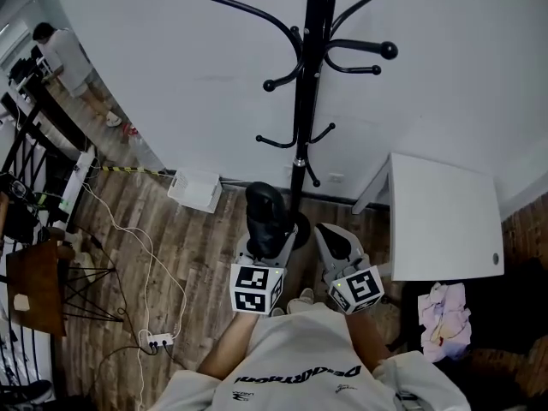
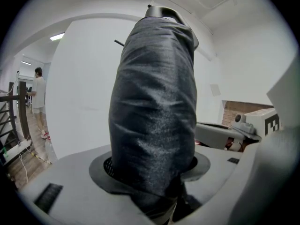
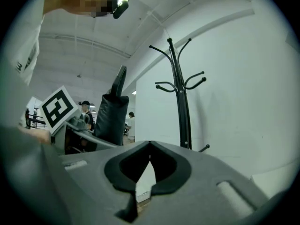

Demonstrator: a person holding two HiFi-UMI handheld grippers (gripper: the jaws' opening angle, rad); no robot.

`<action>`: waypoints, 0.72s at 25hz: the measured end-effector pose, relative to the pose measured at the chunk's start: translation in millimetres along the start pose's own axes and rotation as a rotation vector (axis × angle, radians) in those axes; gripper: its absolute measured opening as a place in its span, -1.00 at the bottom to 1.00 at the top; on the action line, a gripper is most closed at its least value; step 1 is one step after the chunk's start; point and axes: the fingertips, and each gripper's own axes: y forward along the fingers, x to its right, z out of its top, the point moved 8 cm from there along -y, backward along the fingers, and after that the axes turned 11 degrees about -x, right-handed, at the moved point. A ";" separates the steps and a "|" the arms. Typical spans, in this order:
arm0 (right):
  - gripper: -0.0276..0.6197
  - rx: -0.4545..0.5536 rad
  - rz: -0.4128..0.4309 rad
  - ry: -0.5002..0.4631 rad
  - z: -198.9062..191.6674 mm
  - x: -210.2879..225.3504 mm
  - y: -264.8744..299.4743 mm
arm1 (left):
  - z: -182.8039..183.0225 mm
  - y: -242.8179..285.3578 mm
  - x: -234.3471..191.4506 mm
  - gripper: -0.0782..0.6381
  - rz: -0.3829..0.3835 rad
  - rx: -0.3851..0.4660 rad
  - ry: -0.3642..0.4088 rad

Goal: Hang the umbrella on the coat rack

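Note:
A folded black umbrella (image 1: 265, 215) in its sleeve stands upright between the jaws of my left gripper (image 1: 267, 245), which is shut on it. In the left gripper view the umbrella (image 2: 154, 111) fills the middle and hides most of what lies ahead. The black coat rack (image 1: 306, 101) stands against the white wall just beyond both grippers, its curved hooks higher up. My right gripper (image 1: 336, 240) is beside the left one, shut and empty. Its own view shows the jaw tips (image 3: 149, 146) meeting, the coat rack (image 3: 180, 97) ahead and the umbrella (image 3: 112, 116) at the left.
A white table (image 1: 445, 217) stands right of the rack, with crumpled cloth (image 1: 445, 315) in front of it. A white box (image 1: 195, 189) lies by the wall at the left. Cables and a power strip (image 1: 158, 341) cross the wooden floor. A person (image 1: 68, 58) stands far left.

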 end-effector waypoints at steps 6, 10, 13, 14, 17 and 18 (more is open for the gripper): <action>-0.91 0.038 0.032 -0.057 20.0 30.7 10.3 | 44.1 26.5 -3.4 -0.09 0.031 0.019 -0.002; -0.91 0.029 0.038 -0.054 18.6 46.5 15.6 | 69.6 39.3 -6.4 -0.09 0.042 0.036 -0.004; -0.91 0.032 0.039 -0.036 19.5 56.3 21.3 | 90.8 47.9 -11.1 -0.09 0.040 0.041 -0.002; -0.91 0.035 0.040 -0.029 18.4 58.8 22.7 | 97.1 50.3 -13.2 -0.09 0.042 0.044 -0.003; -0.91 0.037 0.037 -0.032 17.3 63.4 24.6 | 113.9 53.8 -19.3 -0.09 0.063 0.061 -0.001; -0.91 0.037 0.035 -0.035 17.1 64.6 25.9 | 119.8 54.1 -21.7 -0.09 0.076 0.070 0.005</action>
